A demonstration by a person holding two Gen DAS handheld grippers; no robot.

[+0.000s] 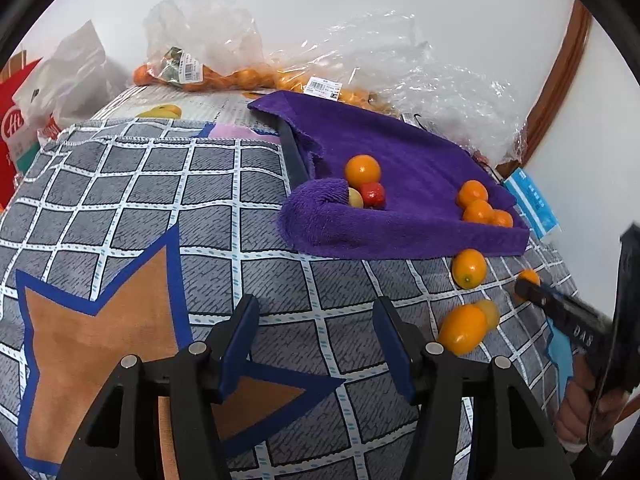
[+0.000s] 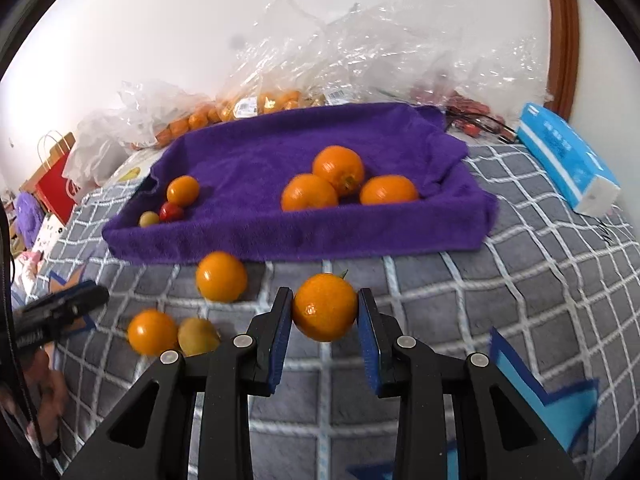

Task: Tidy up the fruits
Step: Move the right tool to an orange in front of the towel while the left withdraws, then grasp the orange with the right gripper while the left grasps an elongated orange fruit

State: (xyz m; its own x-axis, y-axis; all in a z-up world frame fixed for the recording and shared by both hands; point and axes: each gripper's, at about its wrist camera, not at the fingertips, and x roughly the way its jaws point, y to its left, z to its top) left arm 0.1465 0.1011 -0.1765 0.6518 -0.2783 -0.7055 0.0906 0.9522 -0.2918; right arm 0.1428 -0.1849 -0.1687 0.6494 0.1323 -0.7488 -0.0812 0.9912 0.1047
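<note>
While a grid-patterned cloth (image 2: 500, 280) covers the worktop, a purple towel (image 2: 280, 160) draped over a tray lies ahead of the right hand-held gripper (image 2: 325, 312), apparently as a soft bed for sorted fruit: three oranges (image 2: 338, 168) grouped at its right, smaller fruit at its left. That hand-held gripper pinches an orange (image 2: 325, 307) between blue pads, just short of the towel. To its left, the left hand-held gripper (image 1: 316, 340) hangs spread and empty; loose kumquats (image 2: 221, 276) wait nearby.
</note>
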